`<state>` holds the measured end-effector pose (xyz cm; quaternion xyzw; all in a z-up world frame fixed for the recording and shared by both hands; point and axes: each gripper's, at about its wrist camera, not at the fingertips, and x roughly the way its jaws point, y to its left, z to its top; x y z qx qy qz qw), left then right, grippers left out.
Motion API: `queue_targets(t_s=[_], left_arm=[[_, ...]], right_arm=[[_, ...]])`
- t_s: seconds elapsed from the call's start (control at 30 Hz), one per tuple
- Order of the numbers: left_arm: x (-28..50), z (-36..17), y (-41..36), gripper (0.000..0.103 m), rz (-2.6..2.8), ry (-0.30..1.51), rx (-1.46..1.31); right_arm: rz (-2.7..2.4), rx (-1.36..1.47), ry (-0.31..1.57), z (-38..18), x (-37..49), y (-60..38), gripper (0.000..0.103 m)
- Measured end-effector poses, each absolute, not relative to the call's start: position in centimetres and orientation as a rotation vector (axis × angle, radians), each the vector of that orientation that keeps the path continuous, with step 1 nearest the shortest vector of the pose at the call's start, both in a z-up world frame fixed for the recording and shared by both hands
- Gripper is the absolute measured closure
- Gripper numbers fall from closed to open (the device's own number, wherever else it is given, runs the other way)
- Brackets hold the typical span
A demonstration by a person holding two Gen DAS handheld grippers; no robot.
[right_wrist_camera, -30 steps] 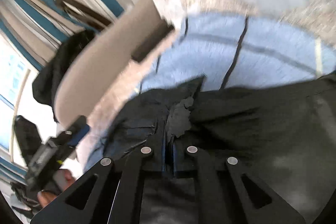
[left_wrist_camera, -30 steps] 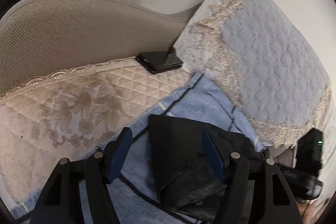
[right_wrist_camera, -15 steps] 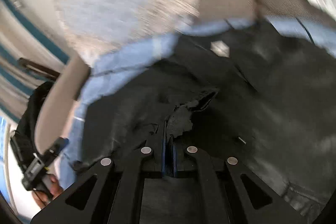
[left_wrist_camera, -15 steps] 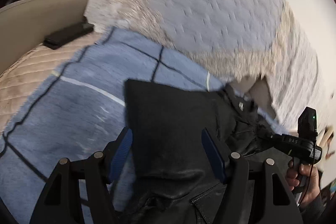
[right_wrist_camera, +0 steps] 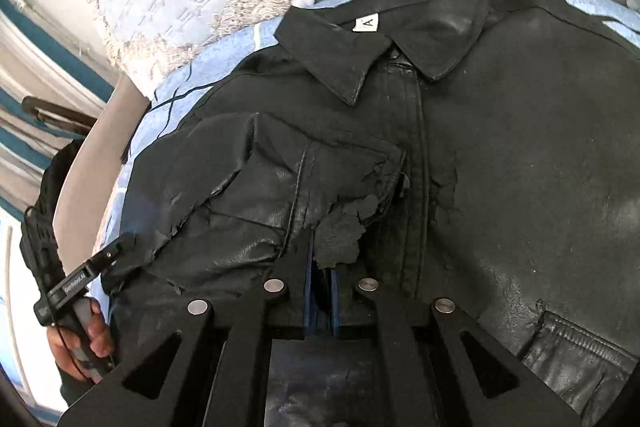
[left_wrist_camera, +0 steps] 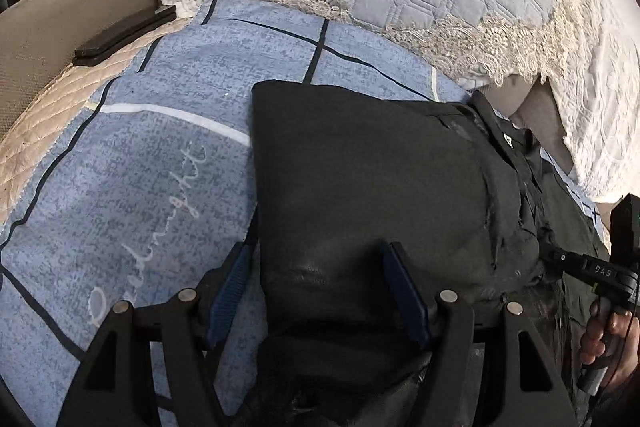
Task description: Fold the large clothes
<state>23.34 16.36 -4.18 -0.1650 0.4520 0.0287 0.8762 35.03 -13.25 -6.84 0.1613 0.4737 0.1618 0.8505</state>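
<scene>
Left wrist: black leather jacket point(left_wrist_camera: 360, 163), folded flat on blue checked sheet point(left_wrist_camera: 132, 155), beneath wide-open left gripper point(left_wrist_camera: 320, 287).

Right wrist: collar up, peeling leather; right gripper point(right_wrist_camera: 320, 267) just parting to a narrow gap, flake seemingly still at its tips.

"DAS" stands on the right tool point(left_wrist_camera: 604, 273), "A" on the jacket's white neck label point(right_wrist_camera: 366, 23).

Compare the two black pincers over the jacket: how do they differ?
Left gripper: jaws wide apart, straddling an edge of the folded jacket. Right gripper: jaws barely apart, just been opening, a peeling flap between their tips. Both have blue pads and point down at the jacket.
</scene>
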Motion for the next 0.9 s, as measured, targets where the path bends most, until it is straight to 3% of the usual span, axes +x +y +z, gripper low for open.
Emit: queue_targets(t_s=[0.07, 0.27, 0.43, 0.5, 0.63, 0.8, 0.9], left_arm=[[22.8, -3.8, 16.7, 0.033, 0.064, 0.939, -0.35], [20.4, -2.0, 17.5, 0.033, 0.05, 0.837, -0.406], [21.6, -4.4, 15.2, 0.033, 0.046, 0.954, -0.322], [21.8, -4.4, 14.6, 0.033, 0.055, 0.952, -0.258], [20.9, -3.3, 15.7, 0.034, 0.049, 0.945, -0.323], [20.2, 0.0, 17.1, 0.035, 0.046, 0.786, -0.374], [22.6, -1.0, 16.2, 0.035, 0.022, 0.821, -0.37]], right_arm=[[0.329, 0.325, 0.979, -6.4, 34.6, -13.5, 0.085], [0.366, 0.31, 0.868, -3.4, 31.8, -13.3, 0.085], [0.344, 0.209, 0.967, -6.6, 33.2, -11.4, 0.085], [0.334, 0.213, 0.969, -7.0, 33.5, -11.9, 0.093], [0.276, 0.195, 0.964, -5.8, 32.1, -12.8, 0.09], [0.287, 0.187, 0.854, -2.6, 31.0, -13.0, 0.087], [0.323, 0.191, 0.838, -2.3, 33.1, -11.7, 0.086]])
